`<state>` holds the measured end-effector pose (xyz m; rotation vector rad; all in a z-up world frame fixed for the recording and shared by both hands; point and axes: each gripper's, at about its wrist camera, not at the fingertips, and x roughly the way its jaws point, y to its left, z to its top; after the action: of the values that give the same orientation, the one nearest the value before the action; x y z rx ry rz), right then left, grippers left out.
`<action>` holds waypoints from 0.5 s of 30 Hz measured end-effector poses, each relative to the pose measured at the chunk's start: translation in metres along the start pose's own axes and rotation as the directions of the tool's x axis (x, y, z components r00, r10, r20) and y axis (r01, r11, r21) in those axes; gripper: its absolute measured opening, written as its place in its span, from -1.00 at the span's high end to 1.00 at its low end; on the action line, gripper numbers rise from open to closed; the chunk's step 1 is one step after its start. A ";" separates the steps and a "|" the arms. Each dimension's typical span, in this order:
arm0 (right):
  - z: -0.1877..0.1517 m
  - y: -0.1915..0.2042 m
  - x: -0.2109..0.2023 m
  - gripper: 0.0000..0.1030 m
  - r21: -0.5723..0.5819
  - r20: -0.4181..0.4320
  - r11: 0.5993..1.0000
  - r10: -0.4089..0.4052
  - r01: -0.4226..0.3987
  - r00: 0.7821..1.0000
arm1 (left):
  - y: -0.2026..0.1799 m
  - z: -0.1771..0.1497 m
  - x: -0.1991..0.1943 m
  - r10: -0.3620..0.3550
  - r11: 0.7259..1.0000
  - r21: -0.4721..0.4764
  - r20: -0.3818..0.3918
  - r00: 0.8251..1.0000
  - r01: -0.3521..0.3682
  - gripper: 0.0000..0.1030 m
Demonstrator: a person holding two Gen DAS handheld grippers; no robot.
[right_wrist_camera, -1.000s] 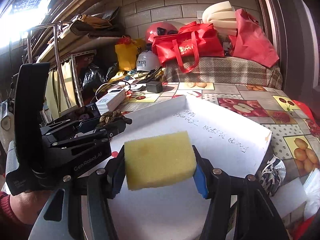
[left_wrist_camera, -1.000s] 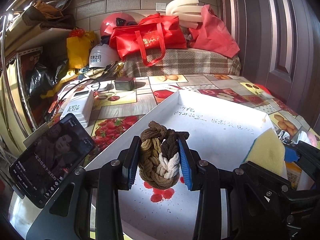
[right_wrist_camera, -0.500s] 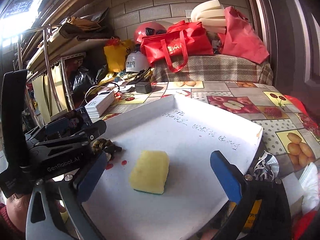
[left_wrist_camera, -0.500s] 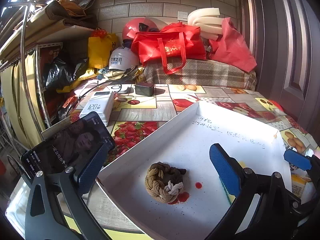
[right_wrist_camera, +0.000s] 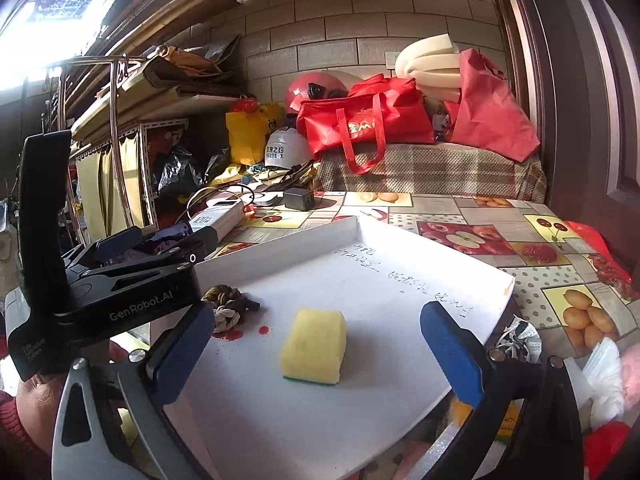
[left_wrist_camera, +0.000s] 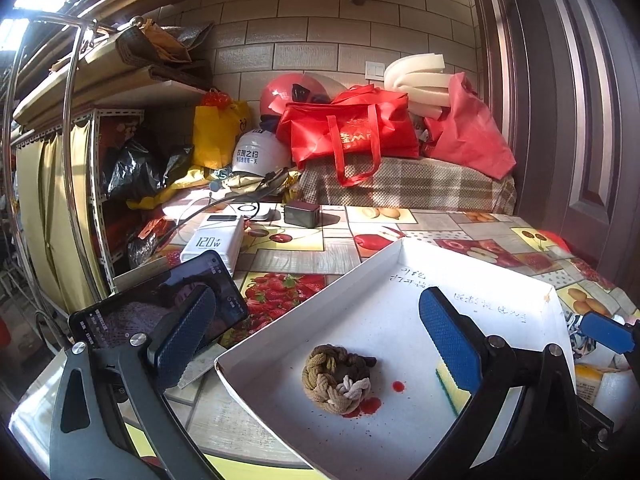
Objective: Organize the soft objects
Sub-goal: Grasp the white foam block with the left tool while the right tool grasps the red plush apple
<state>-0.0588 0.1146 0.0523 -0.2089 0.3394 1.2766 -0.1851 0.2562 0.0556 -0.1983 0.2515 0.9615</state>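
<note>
Rope knot; yellow sponge; both flat in tray

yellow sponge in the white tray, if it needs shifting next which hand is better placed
Right, probably. The right tongs stand open with the yellow sponge lying centred ahead of them in the white tray. The left tongs face the rope knot, with the sponge off to their side.

I see a pale brick-tiled wall at the far side, dark wooden door on the right, metal shelving rack with yellow curtains on the left, fruit-patterned tablecloth over the near table, bright daylight from the upper left.
</note>
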 end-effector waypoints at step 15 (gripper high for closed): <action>-0.024 -0.053 -0.091 -1.00 -0.006 0.089 1.000 -0.007 0.008 0.996 | -0.026 -0.015 -0.040 -0.128 0.990 0.057 -0.022 0.991 0.130 -1.00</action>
<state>-0.0335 0.0098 0.0614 -0.1578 0.2576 1.2756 -0.1868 0.2064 0.0545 -0.1684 0.2797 0.8234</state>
